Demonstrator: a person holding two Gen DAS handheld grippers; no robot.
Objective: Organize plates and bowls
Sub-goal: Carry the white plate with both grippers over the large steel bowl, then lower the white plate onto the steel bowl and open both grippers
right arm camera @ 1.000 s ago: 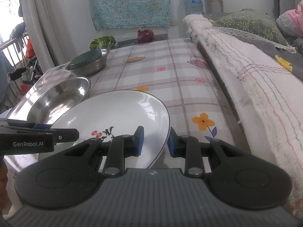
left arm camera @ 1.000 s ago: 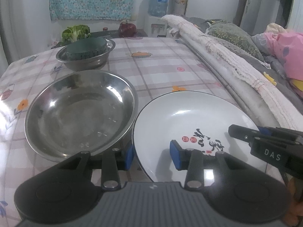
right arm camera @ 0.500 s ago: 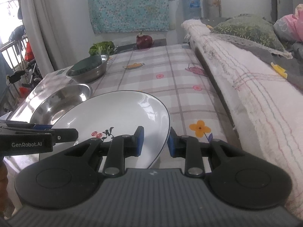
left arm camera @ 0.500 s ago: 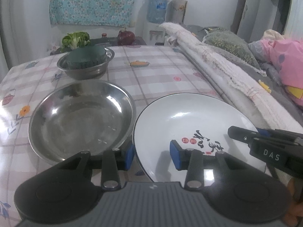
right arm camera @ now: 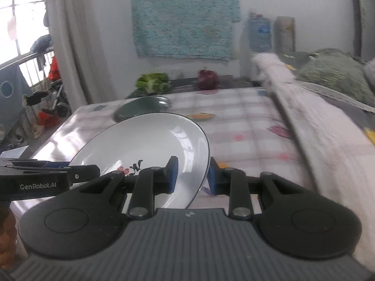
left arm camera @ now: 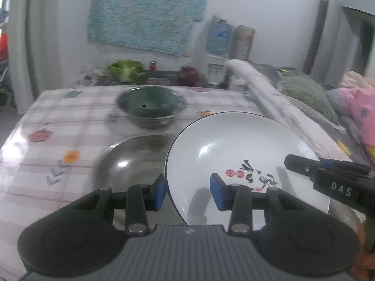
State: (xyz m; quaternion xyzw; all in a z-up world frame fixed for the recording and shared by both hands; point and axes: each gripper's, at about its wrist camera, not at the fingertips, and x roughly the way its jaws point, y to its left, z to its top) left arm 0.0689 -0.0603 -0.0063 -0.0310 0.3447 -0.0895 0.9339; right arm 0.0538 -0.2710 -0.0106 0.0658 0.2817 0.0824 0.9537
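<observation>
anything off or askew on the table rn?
Nothing spilled or broken. The white plate is tilted off the table, rim pinched by both the left claw and right claw, overlapping the steel basin.

left wrist view looks forward from plate's left edge, close; right wrist view from right edge; both share white plate [left arm camera: 234, 154] [right arm camera: 150, 145], checked table [left arm camera: 70, 126] [right arm camera: 246, 121].
</observation>
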